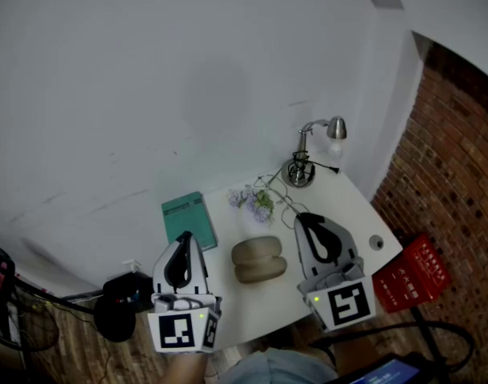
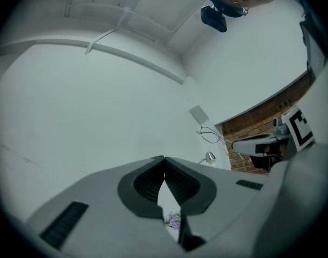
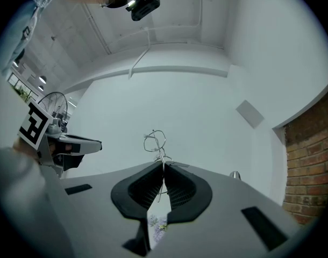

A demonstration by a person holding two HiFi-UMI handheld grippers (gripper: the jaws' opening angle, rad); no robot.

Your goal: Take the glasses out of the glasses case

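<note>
A beige glasses case with two rounded halves lies on the white table between my two grippers. My right gripper is shut on thin wire-rimmed glasses. Their frame sticks out above the tips of the right gripper, clear of the case. In the head view the glasses show as a fine wire beyond the right tips. My left gripper hangs left of the case. The tips of the left gripper meet with nothing between them. The glasses also show in the left gripper view.
A teal book lies behind the left gripper. Purple flowers and a chrome desk lamp stand at the table's back. A red box sits on the floor at the right, and black gear lies at the left.
</note>
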